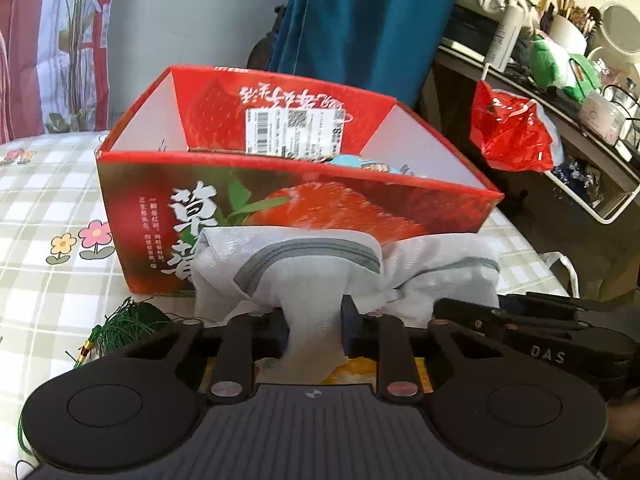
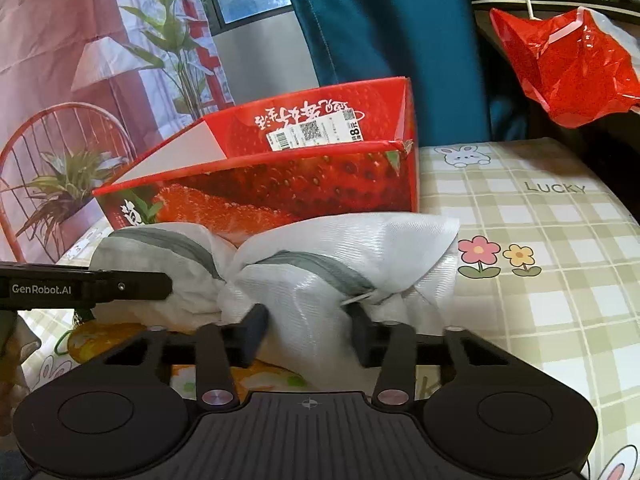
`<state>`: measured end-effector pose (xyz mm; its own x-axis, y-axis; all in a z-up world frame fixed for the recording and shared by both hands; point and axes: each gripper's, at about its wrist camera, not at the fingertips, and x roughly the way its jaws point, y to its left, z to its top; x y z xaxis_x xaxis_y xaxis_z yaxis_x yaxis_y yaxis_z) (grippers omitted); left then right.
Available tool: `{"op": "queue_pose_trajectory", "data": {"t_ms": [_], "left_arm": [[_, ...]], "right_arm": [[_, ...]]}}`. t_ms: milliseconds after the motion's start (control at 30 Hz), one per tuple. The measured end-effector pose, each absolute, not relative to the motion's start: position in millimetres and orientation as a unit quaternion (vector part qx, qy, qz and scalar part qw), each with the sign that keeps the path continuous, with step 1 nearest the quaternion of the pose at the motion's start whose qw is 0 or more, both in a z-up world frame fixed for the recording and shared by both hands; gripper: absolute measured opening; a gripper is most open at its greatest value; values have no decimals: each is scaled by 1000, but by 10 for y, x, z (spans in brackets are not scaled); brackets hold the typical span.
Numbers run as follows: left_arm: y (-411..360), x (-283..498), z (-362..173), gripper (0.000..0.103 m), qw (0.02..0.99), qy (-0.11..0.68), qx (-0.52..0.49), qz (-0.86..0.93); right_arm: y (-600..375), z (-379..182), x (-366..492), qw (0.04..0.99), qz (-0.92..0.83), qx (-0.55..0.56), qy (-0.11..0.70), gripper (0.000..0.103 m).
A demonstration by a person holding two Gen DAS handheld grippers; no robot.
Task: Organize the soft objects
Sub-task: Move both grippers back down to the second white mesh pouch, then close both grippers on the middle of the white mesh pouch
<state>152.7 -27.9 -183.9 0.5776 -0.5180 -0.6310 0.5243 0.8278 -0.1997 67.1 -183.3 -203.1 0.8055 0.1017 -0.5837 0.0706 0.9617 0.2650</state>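
Observation:
A white mesh laundry bag with a grey zipper point(image 1: 304, 268) hangs bunched between both grippers, just in front of a red strawberry-print cardboard box point(image 1: 280, 200). My left gripper point(image 1: 314, 320) is shut on the bag's left part. My right gripper point(image 2: 308, 328) is shut on the bag's right part point(image 2: 340, 264). The right gripper's body shows at the right in the left wrist view point(image 1: 532, 320). The box point(image 2: 280, 184) is open at the top; a light blue item point(image 1: 352, 162) lies inside it.
A checked tablecloth with flower prints point(image 1: 52, 208) covers the table. A green tasselled cord point(image 1: 124, 320) lies at the left. A red plastic bag point(image 1: 512, 132) hangs from a cluttered shelf at the right. A teal curtain point(image 1: 360, 20) hangs behind the box.

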Motion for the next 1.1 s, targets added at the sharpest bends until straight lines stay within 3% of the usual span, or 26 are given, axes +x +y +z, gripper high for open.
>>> {"op": "queue_pose_trajectory", "data": {"t_ms": [100, 167, 633, 1100], "left_arm": [[-287, 1395, -1760, 22, 895, 332, 11, -298], [-262, 1320, -1700, 22, 900, 318, 5, -298], [40, 948, -1373, 21, 922, 265, -42, -280], [250, 1029, -1782, 21, 895, 351, -78, -263]], "right_arm": [[-1844, -1966, 590, 944, 11, 145, 297, 11], [-1842, -1899, 537, 947, 17, 149, 283, 7], [-1665, -1483, 221, 968, 58, 131, 208, 5], [-1549, -1569, 102, 957, 54, 123, 256, 8]]}}
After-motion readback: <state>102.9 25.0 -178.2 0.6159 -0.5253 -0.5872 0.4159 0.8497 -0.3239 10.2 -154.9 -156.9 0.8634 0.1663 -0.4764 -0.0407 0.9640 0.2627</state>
